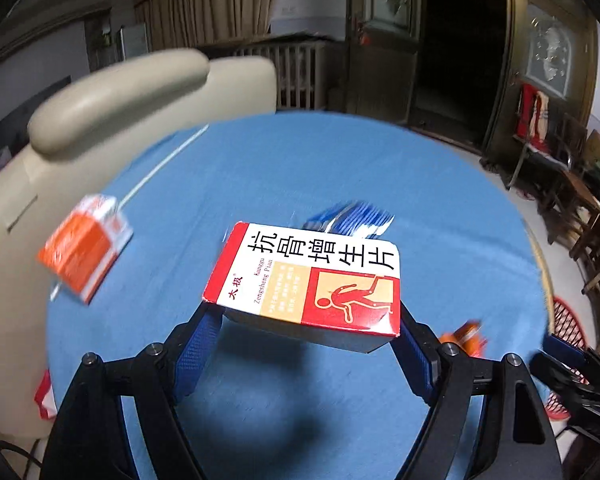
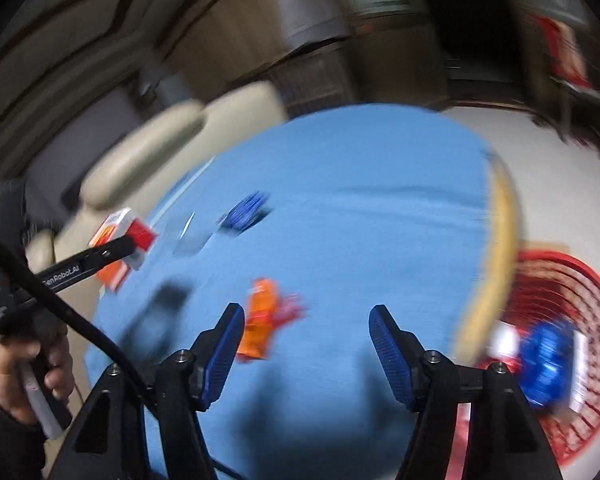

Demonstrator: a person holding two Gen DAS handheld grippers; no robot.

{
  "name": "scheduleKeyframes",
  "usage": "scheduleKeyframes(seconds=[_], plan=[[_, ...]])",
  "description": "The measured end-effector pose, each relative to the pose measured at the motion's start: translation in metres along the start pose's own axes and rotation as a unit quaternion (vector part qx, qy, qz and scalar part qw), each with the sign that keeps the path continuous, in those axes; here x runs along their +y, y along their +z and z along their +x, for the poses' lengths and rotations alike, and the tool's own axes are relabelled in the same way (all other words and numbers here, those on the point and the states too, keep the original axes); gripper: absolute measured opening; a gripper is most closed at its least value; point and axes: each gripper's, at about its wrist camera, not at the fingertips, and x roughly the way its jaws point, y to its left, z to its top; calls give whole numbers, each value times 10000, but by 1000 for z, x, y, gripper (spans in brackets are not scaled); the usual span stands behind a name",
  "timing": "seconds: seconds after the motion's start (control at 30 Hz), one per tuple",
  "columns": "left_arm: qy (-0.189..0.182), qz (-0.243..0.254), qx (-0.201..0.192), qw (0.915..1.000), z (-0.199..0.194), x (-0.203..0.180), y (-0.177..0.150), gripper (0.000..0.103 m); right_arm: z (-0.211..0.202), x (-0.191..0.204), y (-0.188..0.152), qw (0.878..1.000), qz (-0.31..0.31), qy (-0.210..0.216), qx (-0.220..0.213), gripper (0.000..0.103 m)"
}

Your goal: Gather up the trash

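Observation:
My left gripper (image 1: pixel 306 320) is shut on a red and white medicine box (image 1: pixel 312 284) and holds it above the blue table (image 1: pixel 292 168). It also shows in the right wrist view (image 2: pixel 128 240), gripping that box (image 2: pixel 134 232). An orange and white box (image 1: pixel 86 242) lies at the table's left edge. A blue wrapper (image 1: pixel 352 218) lies behind the held box. My right gripper (image 2: pixel 306 320) is open and empty above the table. An orange wrapper (image 2: pixel 262 320) lies by its left finger. A red basket (image 2: pixel 556 344) on the floor at right holds blue trash (image 2: pixel 548 364).
A beige sofa (image 1: pixel 112 96) borders the table on the left. Wooden chairs (image 1: pixel 580 208) stand at the right. A white straw (image 1: pixel 164 164) lies on the table's far left. The right wrist view is motion blurred.

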Motion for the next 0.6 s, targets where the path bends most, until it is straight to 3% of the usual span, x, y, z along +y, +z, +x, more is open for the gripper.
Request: scheduleKeyframes(seconds=[0.07, 0.1, 0.17, 0.2, 0.27, 0.6], plan=[[-63, -38, 68, 9999, 4, 4, -7, 83, 25, 20, -1, 9998, -113, -28, 172, 67], [-94, -64, 81, 9999, 5, 4, -8, 83, 39, 29, -3, 9988, -309, -241, 296, 63], [-182, -88, 70, 9998, 4, 2, -9, 83, 61, 34, -6, 9961, -434, -465, 612, 29], [-197, -55, 41, 9998, 3, 1, -9, 83, 66, 35, -8, 9962, -368, -341, 718, 26], [-227, 3, 8, 9997, 2, 1, -8, 83, 58, 42, -6, 9960, -513, -424, 596, 25], [-403, 235, -65, 9989, -9, -23, -18, 83, 4, 33, 8, 9992, -37, -398, -19, 26]])
